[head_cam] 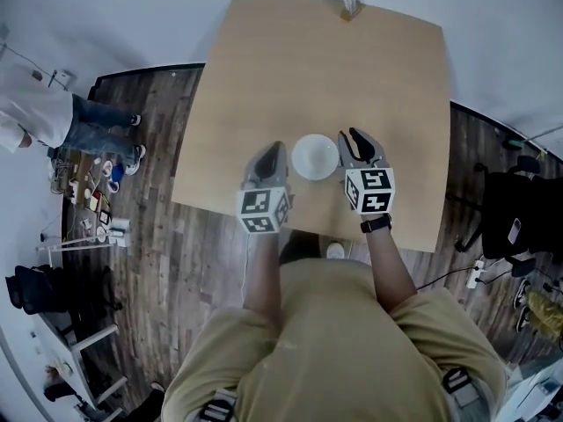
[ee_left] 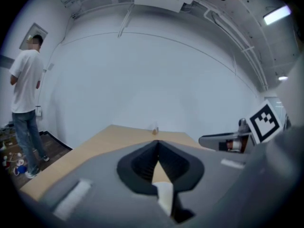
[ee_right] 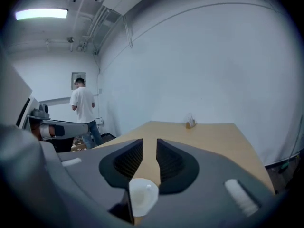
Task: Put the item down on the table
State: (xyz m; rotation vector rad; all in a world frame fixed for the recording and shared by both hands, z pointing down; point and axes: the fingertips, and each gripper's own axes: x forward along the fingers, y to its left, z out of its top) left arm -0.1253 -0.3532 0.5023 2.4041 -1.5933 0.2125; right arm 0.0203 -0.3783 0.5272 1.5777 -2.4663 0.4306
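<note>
Looks basically done: the white bowl (head_cam: 314, 156) sits on the counter (head_cam: 317, 60) between my tongs. Left tongs (head_cam: 274, 147) pressed together, right tongs (head_cam: 355, 136) slightly spread, both empty. Only backing away is left.

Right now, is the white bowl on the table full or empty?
Empty: the head view shows only plain white inside the bowl.

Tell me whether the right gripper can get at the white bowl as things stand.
Probably yes: the right gripper sits close beside the white bowl with its jaws a little apart, and nothing on the table lies between them.
</note>
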